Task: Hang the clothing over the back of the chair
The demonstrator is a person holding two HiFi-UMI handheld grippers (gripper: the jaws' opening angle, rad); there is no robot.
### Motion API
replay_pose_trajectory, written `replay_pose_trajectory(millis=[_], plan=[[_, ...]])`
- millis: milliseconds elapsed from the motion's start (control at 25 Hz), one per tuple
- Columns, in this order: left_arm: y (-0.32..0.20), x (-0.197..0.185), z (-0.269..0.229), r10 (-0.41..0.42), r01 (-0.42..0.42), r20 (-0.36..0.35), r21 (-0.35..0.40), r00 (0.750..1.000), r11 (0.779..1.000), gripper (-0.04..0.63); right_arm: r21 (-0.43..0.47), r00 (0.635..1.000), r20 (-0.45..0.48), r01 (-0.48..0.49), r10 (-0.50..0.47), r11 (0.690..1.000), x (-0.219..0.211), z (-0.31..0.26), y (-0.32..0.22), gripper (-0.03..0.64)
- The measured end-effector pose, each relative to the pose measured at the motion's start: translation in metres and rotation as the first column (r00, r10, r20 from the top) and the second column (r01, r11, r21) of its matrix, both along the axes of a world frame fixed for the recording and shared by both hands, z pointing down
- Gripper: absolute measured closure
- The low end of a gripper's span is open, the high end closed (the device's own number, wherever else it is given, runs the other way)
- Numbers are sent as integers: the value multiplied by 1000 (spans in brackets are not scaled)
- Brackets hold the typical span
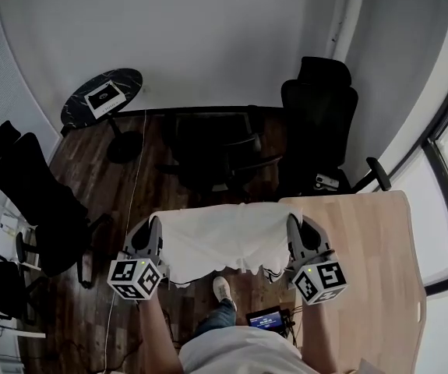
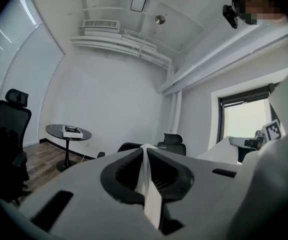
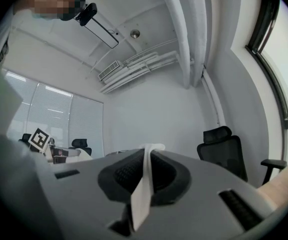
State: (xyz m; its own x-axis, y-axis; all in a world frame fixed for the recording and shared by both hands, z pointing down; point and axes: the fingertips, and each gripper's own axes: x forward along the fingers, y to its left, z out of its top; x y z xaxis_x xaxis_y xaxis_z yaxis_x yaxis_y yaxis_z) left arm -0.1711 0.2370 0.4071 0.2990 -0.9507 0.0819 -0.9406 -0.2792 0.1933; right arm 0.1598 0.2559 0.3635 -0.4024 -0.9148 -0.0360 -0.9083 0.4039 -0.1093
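Observation:
A white garment hangs spread out between my two grippers, above the floor. My left gripper is shut on its left top corner, and my right gripper is shut on its right top corner. In the left gripper view a strip of the white cloth is pinched between the shut jaws; the right gripper view shows a matching strip of cloth the same way. A dark chair stands just beyond the garment, its back towards me.
A tall black office chair stands at the back right, another black chair at the left. A round dark table bearing a flat box is at the back left. A wooden desk lies to my right. A cable runs across the wood floor.

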Motion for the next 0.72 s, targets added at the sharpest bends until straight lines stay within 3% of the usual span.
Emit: replay_pose_trajectory(millis=[240,720], plan=[[-83,-5,2,14,-14,-8,3,1000,1000,565,0,1000,17,-13,13,1000,-3,-7,-80,597],[-231,-5,-16,113,-112,-10,111,993,988,565,17,996,23,-92,91,996,-10,-6,-204,597]])
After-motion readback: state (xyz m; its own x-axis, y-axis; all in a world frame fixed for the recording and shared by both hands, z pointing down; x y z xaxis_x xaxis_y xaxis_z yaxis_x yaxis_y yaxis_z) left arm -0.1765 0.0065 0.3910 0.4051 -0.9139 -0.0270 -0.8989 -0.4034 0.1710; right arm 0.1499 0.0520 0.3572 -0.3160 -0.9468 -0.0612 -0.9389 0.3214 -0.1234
